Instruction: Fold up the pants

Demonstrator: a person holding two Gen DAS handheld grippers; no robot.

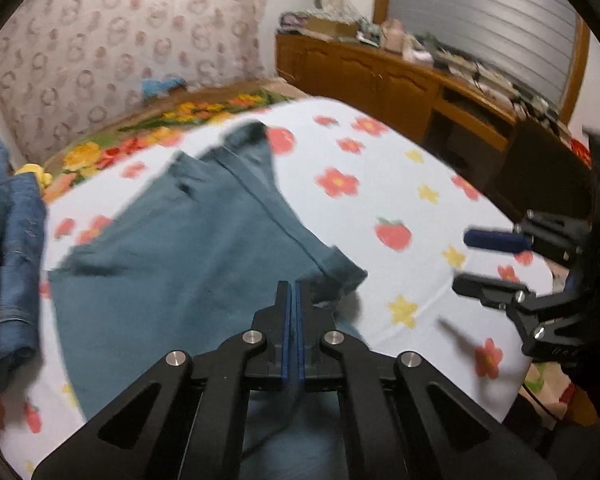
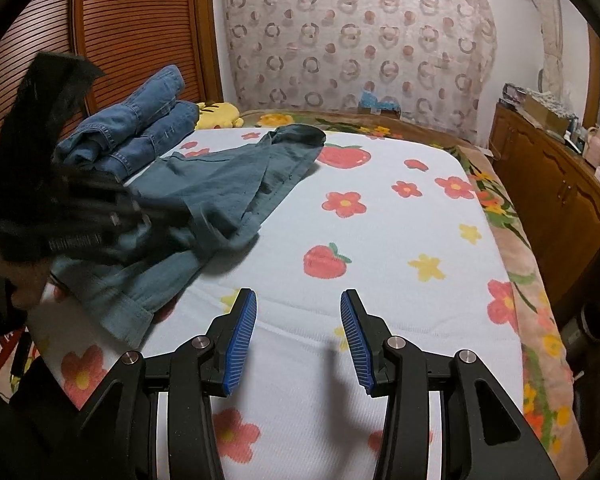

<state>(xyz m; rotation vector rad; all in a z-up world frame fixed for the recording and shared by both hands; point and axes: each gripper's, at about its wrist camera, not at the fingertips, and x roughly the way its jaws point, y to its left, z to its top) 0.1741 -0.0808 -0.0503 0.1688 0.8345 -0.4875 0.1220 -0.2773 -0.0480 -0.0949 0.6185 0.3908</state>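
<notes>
Teal pants (image 1: 180, 240) lie rumpled on the left half of the flowered bed sheet (image 1: 380, 200), one leg reaching toward the far edge. My left gripper (image 1: 292, 286) has its blue pads pressed together on the pants near a cuffed hem (image 1: 340, 272). The right wrist view shows that gripper (image 2: 172, 216) as a blur at the left, with the pants (image 2: 220, 184) bunched around its tips. My right gripper (image 2: 298, 300) hovers open over bare sheet (image 2: 380, 240), right of the pants, nothing between its fingers. It also appears at the right edge of the left wrist view (image 1: 464, 258).
Folded blue jeans (image 2: 140, 132) are stacked at the far left of the bed, a yellow plush toy (image 2: 220, 114) beside them. A wooden cabinet (image 2: 548, 168) cluttered on top runs along the right side. A slatted wooden door (image 2: 132, 32) and a patterned curtain (image 2: 360, 40) stand behind.
</notes>
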